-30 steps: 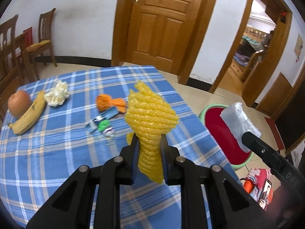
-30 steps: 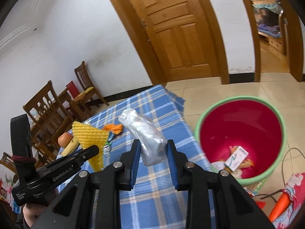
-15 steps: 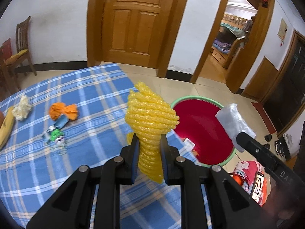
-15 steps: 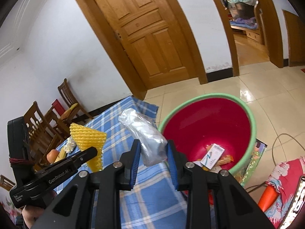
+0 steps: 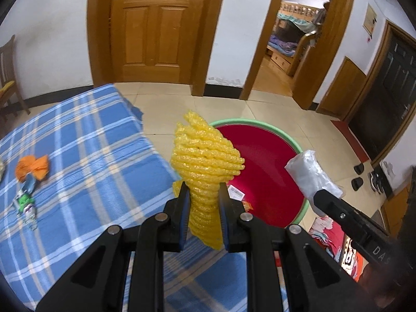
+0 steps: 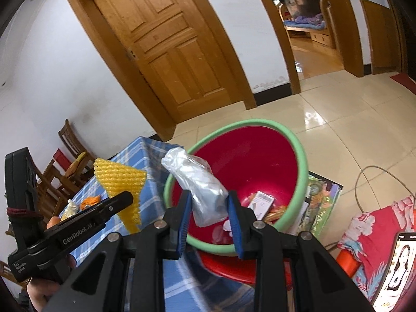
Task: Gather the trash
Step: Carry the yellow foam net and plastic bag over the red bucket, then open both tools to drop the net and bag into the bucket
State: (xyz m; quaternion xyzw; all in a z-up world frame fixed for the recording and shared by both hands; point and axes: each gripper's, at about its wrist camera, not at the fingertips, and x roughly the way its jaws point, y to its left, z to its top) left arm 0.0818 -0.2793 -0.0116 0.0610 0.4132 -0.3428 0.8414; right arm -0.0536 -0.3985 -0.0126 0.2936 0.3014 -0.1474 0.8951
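My left gripper (image 5: 203, 202) is shut on a yellow foam fruit net (image 5: 205, 161) and holds it above the table's right edge, beside the bin. My right gripper (image 6: 209, 208) is shut on a crumpled clear plastic bag (image 6: 200, 182), held over the near rim of the red bin with a green rim (image 6: 260, 161). The bin (image 5: 262, 153) stands on the floor and holds a small carton (image 6: 262, 202) and wrappers. The net also shows in the right wrist view (image 6: 122, 182), the bag in the left wrist view (image 5: 310, 174).
The blue checked table (image 5: 78, 156) carries orange peel (image 5: 32, 167) and a small green-and-white wrapper (image 5: 26, 202). Fruit (image 6: 53, 221) lies further back. Wooden chairs (image 6: 72, 150) stand behind. Red printed cloth (image 6: 374, 228) and a cable (image 6: 364, 182) lie on the floor.
Both grippers have swung right, from over the table toward the bin, each still holding its item. The bag is now over the bin's near rim.
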